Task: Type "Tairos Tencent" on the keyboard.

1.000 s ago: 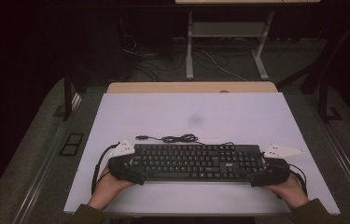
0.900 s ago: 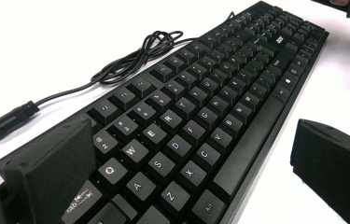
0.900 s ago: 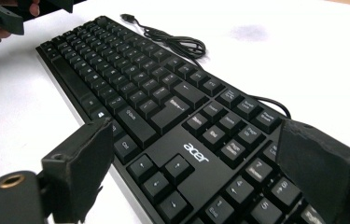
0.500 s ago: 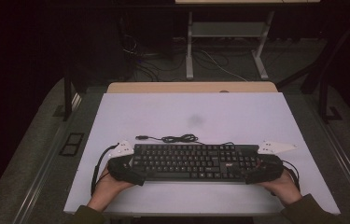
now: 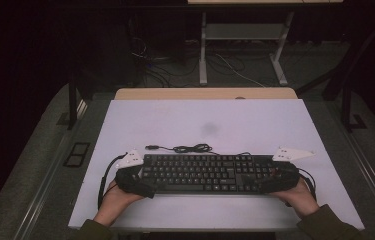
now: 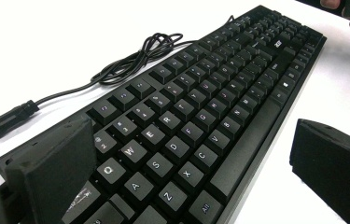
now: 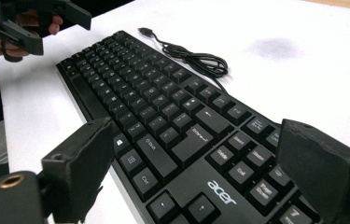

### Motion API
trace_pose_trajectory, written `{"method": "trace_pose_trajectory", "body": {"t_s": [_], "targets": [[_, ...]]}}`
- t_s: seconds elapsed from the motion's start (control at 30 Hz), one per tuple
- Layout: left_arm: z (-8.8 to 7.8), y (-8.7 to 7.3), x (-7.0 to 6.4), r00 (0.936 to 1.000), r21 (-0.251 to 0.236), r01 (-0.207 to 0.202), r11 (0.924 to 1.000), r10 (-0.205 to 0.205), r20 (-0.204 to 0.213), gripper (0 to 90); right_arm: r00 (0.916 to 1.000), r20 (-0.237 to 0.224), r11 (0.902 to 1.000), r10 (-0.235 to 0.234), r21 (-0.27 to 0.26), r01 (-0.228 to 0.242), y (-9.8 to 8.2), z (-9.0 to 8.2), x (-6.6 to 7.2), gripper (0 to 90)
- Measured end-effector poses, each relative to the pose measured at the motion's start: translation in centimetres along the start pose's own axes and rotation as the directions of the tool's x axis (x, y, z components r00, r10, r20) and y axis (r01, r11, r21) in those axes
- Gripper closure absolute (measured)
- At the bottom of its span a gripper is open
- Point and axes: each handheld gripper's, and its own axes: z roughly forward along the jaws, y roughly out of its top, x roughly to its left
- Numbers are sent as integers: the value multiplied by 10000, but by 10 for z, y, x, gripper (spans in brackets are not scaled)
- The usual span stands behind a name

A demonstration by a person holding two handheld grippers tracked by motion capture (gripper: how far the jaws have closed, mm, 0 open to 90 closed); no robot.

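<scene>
Both claws keep their places at the keyboard's [image 5: 207, 173] ends, the right hand [image 5: 302, 196] barely shifted since a moment ago; the left claw [image 6: 191, 172] straddles the Q-A-Z end, jaws wide; the right claw [image 7: 210, 172] straddles the numpad end, jaws wide; the keyboard lies flat on the white tabletop [image 5: 225, 120], its cable [image 5: 187, 148] coiled just behind.

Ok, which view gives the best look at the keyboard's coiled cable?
The left gripper view: the cable lies close behind the keyboard, coil and plug sharp. The right gripper view shows it farther off; in the high view it's small.
</scene>
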Motion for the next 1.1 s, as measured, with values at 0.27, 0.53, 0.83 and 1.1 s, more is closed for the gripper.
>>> {"method": "trace_pose_trajectory", "body": {"t_s": [0.27, 0.53, 0.83, 1.1], "targets": [[2, 0, -2, 10000, 5, -92, 10000, 92, -28, 0, 9997, -249, 10000, -32, 41, 33, 3, 9, 2, 111], [2, 0, -2, 9999, 29, -126, 9999, 126, -48, 0, 9994, -359, 10000, -33, 54, 35, 6, 17, 4, 112], [5, 0, -3, 9999, 75, -110, 9999, 110, 46, 0, 9986, -533, 10000, -44, 33, 46, 11, 28, 6, 112], [5, 0, -3, 9999, 48, -84, 10000, 83, 66, 0, 9975, -708, 9999, -30, 111, 38, 14, 38, 9, 114]]}}
